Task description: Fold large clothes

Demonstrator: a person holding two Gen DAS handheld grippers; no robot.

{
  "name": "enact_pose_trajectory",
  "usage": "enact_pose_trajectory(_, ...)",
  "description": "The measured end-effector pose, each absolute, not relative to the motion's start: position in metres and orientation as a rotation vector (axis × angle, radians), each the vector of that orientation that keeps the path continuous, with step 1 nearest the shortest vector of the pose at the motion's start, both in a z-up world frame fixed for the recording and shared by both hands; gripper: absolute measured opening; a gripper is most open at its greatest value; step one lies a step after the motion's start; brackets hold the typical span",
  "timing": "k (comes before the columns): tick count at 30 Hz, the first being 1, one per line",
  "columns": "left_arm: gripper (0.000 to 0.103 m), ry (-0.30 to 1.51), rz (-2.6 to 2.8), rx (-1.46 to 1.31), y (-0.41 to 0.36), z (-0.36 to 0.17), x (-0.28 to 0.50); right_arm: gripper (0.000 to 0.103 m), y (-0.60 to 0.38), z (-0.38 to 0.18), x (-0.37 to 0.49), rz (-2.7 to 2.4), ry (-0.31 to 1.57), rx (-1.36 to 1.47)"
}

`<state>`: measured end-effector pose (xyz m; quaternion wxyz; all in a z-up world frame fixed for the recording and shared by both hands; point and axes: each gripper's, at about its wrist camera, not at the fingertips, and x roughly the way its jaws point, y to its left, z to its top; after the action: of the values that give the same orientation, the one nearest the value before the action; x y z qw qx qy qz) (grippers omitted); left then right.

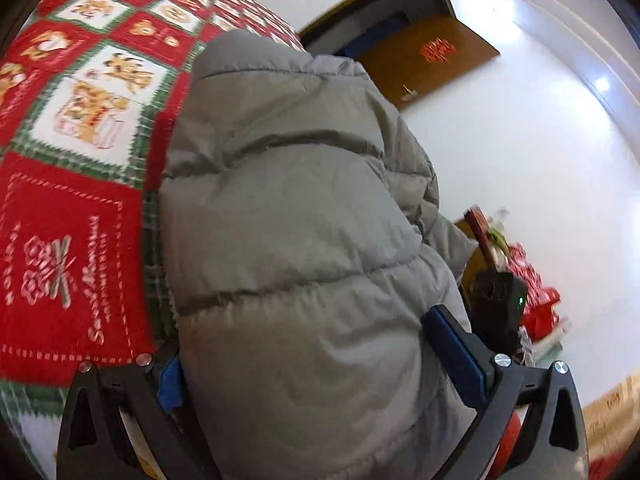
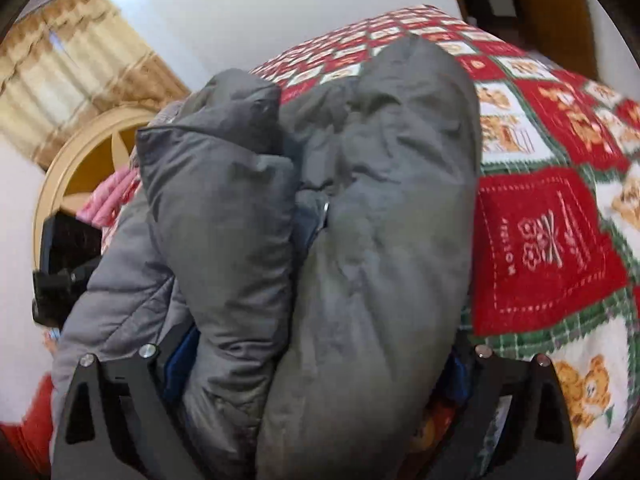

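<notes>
A puffy grey quilted jacket [image 1: 288, 216] lies bunched on a bed with a red, green and white teddy-bear quilt [image 1: 80, 128]. My left gripper [image 1: 308, 344] stands open at full width, and the jacket's bulk bulges between its blue pads [image 1: 456, 352]. In the right wrist view the jacket [image 2: 380, 200] is folded into two thick rolls with a zipper showing in the crease. My right gripper [image 2: 320, 348] is open wide around the near end of those rolls; its pads are mostly hidden by fabric. Each view shows the other gripper's black body [image 1: 496, 300] [image 2: 64, 256] beside the jacket.
The quilt [image 2: 552, 224] spreads to the right of the jacket. A brown door [image 1: 432, 56] and white walls stand behind the bed. Red bedding [image 1: 540, 304] is piled near a wooden headboard [image 2: 84, 148], with beige curtains [image 2: 68, 68] beyond.
</notes>
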<state>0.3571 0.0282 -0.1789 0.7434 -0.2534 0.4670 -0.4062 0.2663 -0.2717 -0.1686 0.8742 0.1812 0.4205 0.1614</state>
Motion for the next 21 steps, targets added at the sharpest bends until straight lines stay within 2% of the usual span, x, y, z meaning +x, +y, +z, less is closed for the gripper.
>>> enact_pose_trajectory(5, 0.102, 0.966, -0.856, -0.423, 0.001, -0.178, 0.359, 0.102, -0.273, -0.165, 0.270, 0.317, 0.850, 0.406)
enact_pose_trajectory(7, 0.100, 0.946, -0.864, -0.409, -0.001, -0.179, 0.357, 0.099, -0.267, -0.165, 0.272, 0.302, 0.863, 0.367)
enact_pose_trajectory(8, 0.097, 0.945, -0.859, -0.412, 0.000, -0.177, 0.354, 0.090, -0.265, -0.160, 0.269, 0.303, 0.877, 0.356)
enact_pose_trajectory(9, 0.090, 0.945, -0.857, -0.418, 0.000, -0.176, 0.352, 0.081, -0.265, -0.156, 0.264, 0.321, 0.885, 0.376)
enact_pose_trajectory(10, 0.080, 0.950, -0.864, -0.441, 0.003, -0.175, 0.349, 0.059, -0.265, -0.157, 0.265, 0.363, 0.893, 0.432)
enact_pose_trajectory(11, 0.077, 0.952, -0.874, -0.472, 0.006, -0.174, 0.345, 0.047, -0.266, -0.158, 0.262, 0.395, 0.902, 0.488)
enact_pose_trajectory(13, 0.068, 0.944, -0.891, -0.518, 0.013, -0.171, 0.333, 0.042, -0.263, -0.154, 0.247, 0.427, 0.904, 0.542)
enact_pose_trajectory(17, 0.065, 0.917, -0.914, -0.555, 0.030, -0.163, 0.294, 0.035, -0.265, -0.147, 0.203, 0.521, 0.866, 0.711)
enact_pose_trajectory(21, 0.065, 0.917, -0.920, -0.567, 0.036, -0.153, 0.265, 0.034, -0.265, -0.132, 0.162, 0.561, 0.816, 0.804)
